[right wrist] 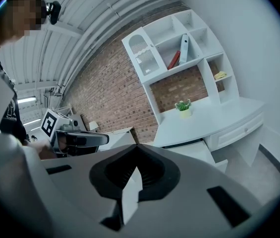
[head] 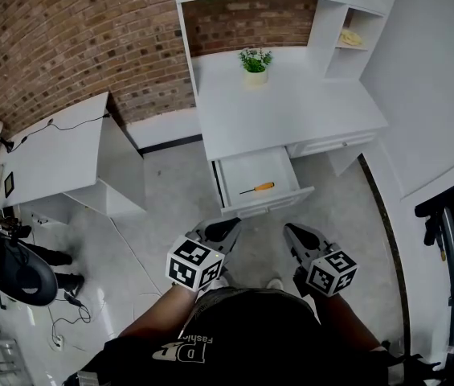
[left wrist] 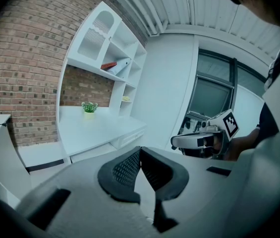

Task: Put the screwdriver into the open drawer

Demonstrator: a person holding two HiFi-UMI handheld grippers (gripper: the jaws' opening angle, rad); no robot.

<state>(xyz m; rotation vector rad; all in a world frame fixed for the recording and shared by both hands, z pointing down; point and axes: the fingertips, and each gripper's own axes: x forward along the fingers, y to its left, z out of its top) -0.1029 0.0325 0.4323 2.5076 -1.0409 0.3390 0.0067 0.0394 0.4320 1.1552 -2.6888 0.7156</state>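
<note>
An orange-handled screwdriver [head: 257, 188] lies inside the open white drawer [head: 268, 203], which is pulled out from under the desk [head: 291, 115]. Both grippers hang close to the person's body, in front of the drawer and apart from it. My left gripper [head: 228, 227] is shut with nothing between its jaws; in the left gripper view its tips [left wrist: 140, 150] meet. The right gripper [head: 292, 233] is also shut and empty, and its tips [right wrist: 136, 151] touch in the right gripper view. Each gripper view shows the other gripper off to the side.
A small potted plant [head: 255, 61] stands at the back of the desk, under white shelves [head: 347, 22]. A white side table [head: 50, 155] stands at the left by the brick wall. A black chair [head: 10, 268] and floor cables [head: 70, 316] are at the lower left.
</note>
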